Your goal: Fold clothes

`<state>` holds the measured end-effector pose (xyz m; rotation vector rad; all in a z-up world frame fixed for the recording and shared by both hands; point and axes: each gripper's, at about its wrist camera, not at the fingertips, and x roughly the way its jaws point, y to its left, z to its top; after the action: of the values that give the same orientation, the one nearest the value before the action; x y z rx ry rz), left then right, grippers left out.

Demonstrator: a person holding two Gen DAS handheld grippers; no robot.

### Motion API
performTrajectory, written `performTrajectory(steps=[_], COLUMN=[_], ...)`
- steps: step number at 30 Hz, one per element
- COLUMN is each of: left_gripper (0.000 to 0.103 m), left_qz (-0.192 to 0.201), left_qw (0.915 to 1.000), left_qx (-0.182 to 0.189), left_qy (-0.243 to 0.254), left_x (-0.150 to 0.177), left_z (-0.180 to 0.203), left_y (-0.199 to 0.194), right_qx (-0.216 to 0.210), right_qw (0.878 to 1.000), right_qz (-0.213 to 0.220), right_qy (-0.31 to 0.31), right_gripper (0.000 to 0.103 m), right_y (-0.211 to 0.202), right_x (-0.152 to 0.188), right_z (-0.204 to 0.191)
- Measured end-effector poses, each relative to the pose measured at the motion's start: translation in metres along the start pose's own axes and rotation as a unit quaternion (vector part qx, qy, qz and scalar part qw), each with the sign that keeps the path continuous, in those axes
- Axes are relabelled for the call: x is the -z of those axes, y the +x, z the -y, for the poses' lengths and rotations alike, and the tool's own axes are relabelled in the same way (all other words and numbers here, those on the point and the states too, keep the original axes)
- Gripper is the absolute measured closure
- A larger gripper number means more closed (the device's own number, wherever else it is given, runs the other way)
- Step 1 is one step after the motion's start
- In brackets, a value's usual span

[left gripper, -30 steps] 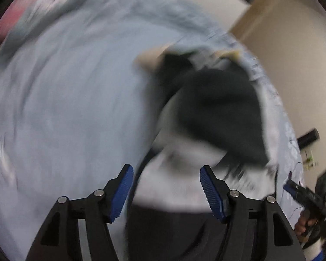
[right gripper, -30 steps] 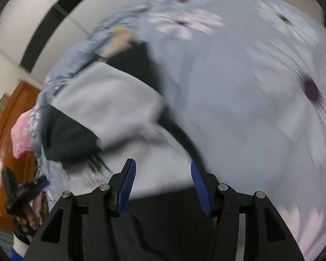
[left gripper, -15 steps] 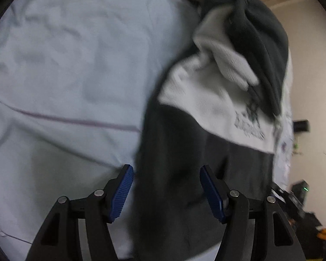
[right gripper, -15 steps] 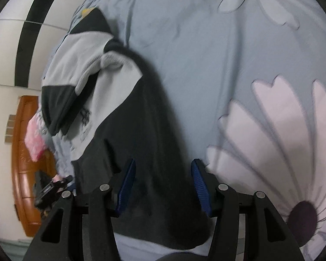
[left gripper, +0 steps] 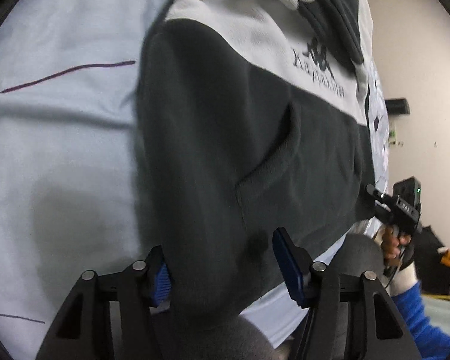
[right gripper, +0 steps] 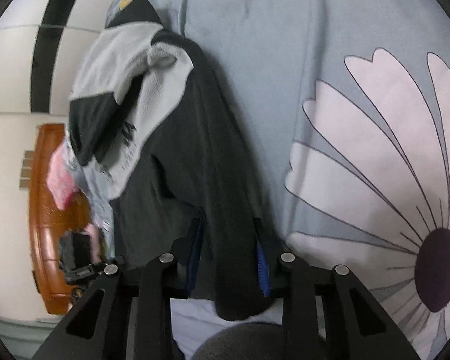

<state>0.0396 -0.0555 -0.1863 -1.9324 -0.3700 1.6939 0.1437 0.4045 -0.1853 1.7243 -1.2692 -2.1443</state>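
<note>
A dark grey and white hoodie (left gripper: 225, 126) lies on a pale blue bed cover (left gripper: 60, 150), its dark hem nearest to me. My left gripper (left gripper: 225, 276) is low over the hem's left corner. Its jaws are closing with the dark fabric between them, and the right pad (left gripper: 288, 270) still shows bare. My right gripper (right gripper: 228, 259) is at the other corner of the hoodie (right gripper: 195, 156). Its jaws are closing too, with a fold of dark fabric bunched tight between both pads. The left wrist view also catches the right gripper (left gripper: 396, 210) in a hand with a blue sleeve.
The bed cover (right gripper: 375, 150) carries large white daisy prints to the right of the hoodie. A wooden headboard (right gripper: 42, 210) and a pink cloth (right gripper: 60, 183) lie beyond the bed's far side. Pale walls stand on both sides.
Both grippers have come down and in toward the hoodie's hem, which now fills the lower views. Both pairs of jaws have narrowed, and the right one has closed on a fold of fabric.
</note>
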Motion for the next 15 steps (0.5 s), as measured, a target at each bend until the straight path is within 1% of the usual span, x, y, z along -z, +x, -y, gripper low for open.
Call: performTrajectory(steps=[1, 2, 3, 5, 8, 9, 11, 12, 15], left_gripper=[0.066, 0.077, 0.092, 0.094, 0.094, 0.095, 0.095, 0.095, 0.095], left_qz=[0.002, 0.005, 0.011, 0.029, 0.068, 0.084, 0.117, 0.132, 0.172], left_qw=[0.9999, 0.9998, 0.9997, 0.9995, 0.9965, 0.9944, 0.9888, 0.9853, 0.9746], left_qx=[-0.010, -0.019, -0.019, -0.005, 0.043, 0.059, 0.089, 0.104, 0.138], left_qy=[0.000, 0.000, -0.004, -0.012, -0.021, -0.023, -0.029, -0.032, -0.039], left_x=[0.000, 0.001, 0.002, 0.004, 0.010, 0.013, 0.017, 0.019, 0.019], left_z=[0.002, 0.004, 0.006, 0.007, 0.008, 0.008, 0.007, 0.007, 0.006], left_y=[0.000, 0.000, -0.001, -0.008, -0.028, -0.038, -0.058, -0.068, -0.095], right_qx=[0.007, 0.010, 0.010, 0.001, -0.028, -0.050, -0.110, -0.130, -0.164], right_qw=[1.000, 1.000, 1.000, 1.000, 0.999, 0.997, 0.989, 0.986, 0.978], right_qz=[0.000, 0.002, 0.006, 0.016, 0.042, 0.057, 0.091, 0.103, 0.123], right_qy=[-0.001, -0.001, -0.001, -0.007, -0.021, -0.023, -0.029, -0.031, -0.036], right_gripper=[0.080, 0.086, 0.088, 0.091, 0.093, 0.093, 0.093, 0.093, 0.093], right_y=[0.001, 0.000, -0.002, -0.008, -0.024, -0.032, -0.050, -0.055, -0.064], right_x=[0.000, 0.000, 0.000, 0.001, 0.000, -0.001, -0.003, -0.005, -0.013], right_z=[-0.001, -0.001, -0.001, -0.006, -0.018, -0.022, -0.029, -0.033, -0.047])
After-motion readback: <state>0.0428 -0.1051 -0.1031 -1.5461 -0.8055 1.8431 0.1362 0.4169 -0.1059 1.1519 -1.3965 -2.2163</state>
